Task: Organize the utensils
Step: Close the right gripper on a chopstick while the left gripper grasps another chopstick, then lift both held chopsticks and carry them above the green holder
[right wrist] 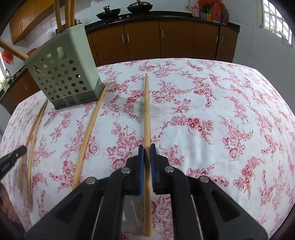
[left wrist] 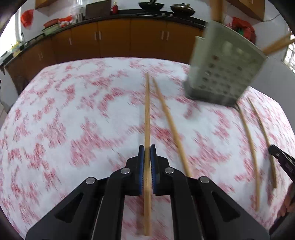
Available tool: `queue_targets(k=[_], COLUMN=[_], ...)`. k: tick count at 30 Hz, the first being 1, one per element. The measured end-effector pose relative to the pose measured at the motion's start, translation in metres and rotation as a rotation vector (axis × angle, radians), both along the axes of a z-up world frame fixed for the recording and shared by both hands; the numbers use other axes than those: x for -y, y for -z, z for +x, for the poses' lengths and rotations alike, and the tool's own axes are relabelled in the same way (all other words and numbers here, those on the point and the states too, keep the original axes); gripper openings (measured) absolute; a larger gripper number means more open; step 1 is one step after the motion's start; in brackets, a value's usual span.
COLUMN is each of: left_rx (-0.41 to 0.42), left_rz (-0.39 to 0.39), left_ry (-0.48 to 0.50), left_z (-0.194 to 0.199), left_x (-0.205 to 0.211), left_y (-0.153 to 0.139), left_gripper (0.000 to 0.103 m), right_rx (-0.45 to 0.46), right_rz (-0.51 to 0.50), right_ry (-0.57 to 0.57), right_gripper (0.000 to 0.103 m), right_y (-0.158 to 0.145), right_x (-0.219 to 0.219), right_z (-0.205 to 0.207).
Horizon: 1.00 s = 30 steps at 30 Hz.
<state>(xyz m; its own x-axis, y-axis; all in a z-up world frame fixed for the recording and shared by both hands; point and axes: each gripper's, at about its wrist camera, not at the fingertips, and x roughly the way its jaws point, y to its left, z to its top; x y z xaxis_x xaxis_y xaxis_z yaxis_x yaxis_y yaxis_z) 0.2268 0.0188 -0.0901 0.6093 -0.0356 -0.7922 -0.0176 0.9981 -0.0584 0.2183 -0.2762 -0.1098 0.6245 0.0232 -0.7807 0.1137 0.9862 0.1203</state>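
My left gripper (left wrist: 147, 146) is shut on a wooden chopstick (left wrist: 147, 110) that points away over the table; a second chopstick (left wrist: 171, 125) lies just right of it. My right gripper (right wrist: 147, 145) is shut on another chopstick (right wrist: 147, 107) the same way. One loose chopstick (right wrist: 90, 129) lies between the two grippers, its far end by the base of the holder. The pale green perforated utensil holder (right wrist: 64, 73) (left wrist: 221, 73) stands at the far side with wooden sticks (right wrist: 62, 13) in it. The left view is motion-blurred.
A white cloth with red flowers (right wrist: 202, 110) covers the table. Brown kitchen cabinets (right wrist: 143, 40) run behind its far edge, with dark woks (right wrist: 140, 7) on the counter above them. A wooden handle (right wrist: 11, 49) sticks out sideways from behind the holder.
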Motion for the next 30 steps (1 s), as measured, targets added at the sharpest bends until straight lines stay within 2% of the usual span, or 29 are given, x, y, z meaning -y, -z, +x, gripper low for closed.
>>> queue_targets(k=[5,9,22,30], left_rx=[-0.002,0.033,0.036,0.036], left_rz=[-0.041,0.026,0.047,0.040], left_ry=[0.063,0.118,0.116,0.114], left_z=[0.006,-0.004,-0.005,-0.005], left_x=[-0.014,-0.010,-0.007,-0.007], left_y=[0.001,0.004,0.005,0.005], left_gripper=[0.008,0.008,0.009,0.009], right_rx=[0.013,0.027,0.031,0.029], right_rz=[0.010,-0.026,0.005,-0.009], right_ry=[0.014,0.002,0.002,0.004], right_gripper=[0.008,0.008,0.008,0.008], right_y=[0.001,0.003,0.004,0.004], right_x=[0.007,0.006,0.009,0.006], right_z=[0.006,0.006,0.004,0.005])
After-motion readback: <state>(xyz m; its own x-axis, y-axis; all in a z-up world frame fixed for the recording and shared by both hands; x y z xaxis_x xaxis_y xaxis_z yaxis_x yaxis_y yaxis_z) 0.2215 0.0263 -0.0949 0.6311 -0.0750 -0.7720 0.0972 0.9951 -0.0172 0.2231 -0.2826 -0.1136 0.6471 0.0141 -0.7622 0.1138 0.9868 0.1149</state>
